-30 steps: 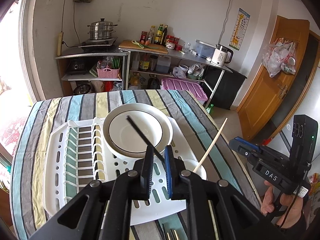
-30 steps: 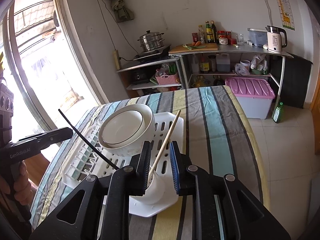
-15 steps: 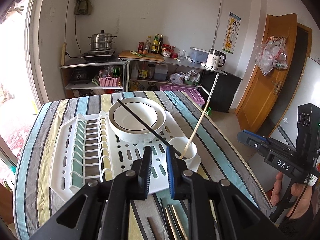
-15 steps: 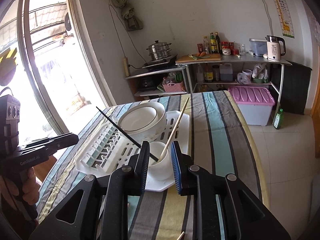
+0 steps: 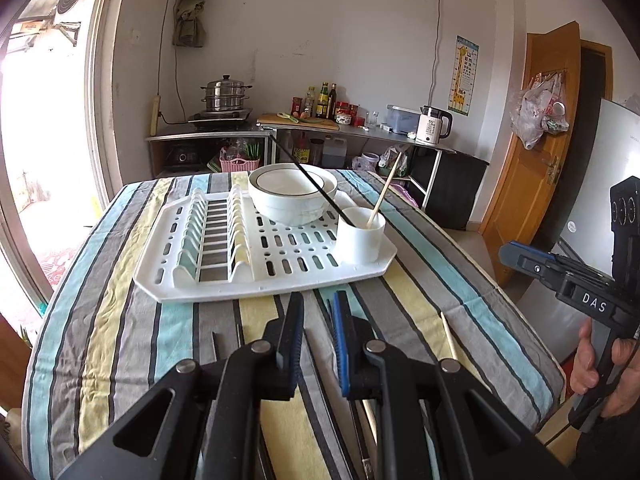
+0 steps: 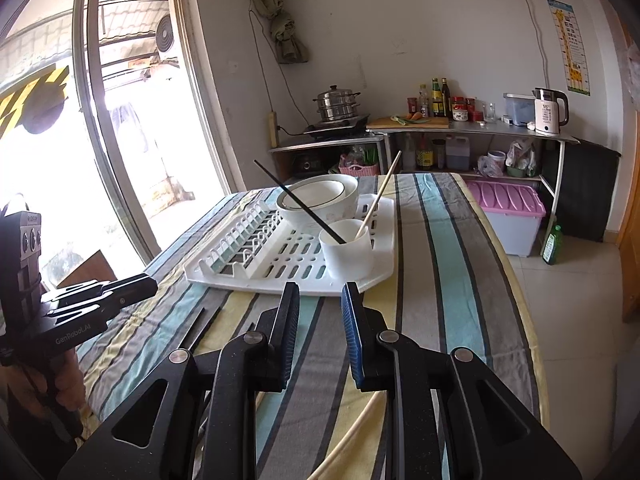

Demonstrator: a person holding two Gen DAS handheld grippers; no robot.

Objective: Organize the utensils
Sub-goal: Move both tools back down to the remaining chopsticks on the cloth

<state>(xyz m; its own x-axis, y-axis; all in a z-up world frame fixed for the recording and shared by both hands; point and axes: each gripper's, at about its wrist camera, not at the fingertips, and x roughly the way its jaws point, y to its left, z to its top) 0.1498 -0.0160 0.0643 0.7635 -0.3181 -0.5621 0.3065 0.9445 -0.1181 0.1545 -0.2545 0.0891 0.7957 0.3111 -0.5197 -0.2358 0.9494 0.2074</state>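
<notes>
- The left gripper (image 5: 316, 334) hangs over the near part of the table (image 5: 436, 280), jaws spread with nothing between them; bare cloth shows through the gap.
- The right gripper (image 6: 320, 330) is also spread and empty, above the cloth just short of the rack's near edge.
- From the left wrist view the right gripper (image 5: 560, 276) shows off the table's right edge, gripped by a hand (image 5: 600, 372); from the right wrist view the left gripper (image 6: 100, 300) shows at the table's left edge.
- A white rack (image 5: 280, 276) lies across the middle of the table, its slotted plate section toward the left.
- A white cup (image 5: 360, 240) stands upright in the rack's near right corner.
- A black chopstick (image 5: 312, 184) and a light wooden chopstick (image 5: 384, 192) stand in the cup, the black one leaning left over the bowl, the wooden one tilted right.
- A white bowl (image 5: 292, 196) with a dark rim line sits in the rack's far right part, just behind the cup.
- More utensils lie flat on the cloth near the table's near edge: dark sticks (image 5: 216, 344) left of the left gripper, and a wooden stick (image 5: 448, 332) to its right.
- Other sticks lie under the left gripper's body; what kind they are is unclear.
</notes>
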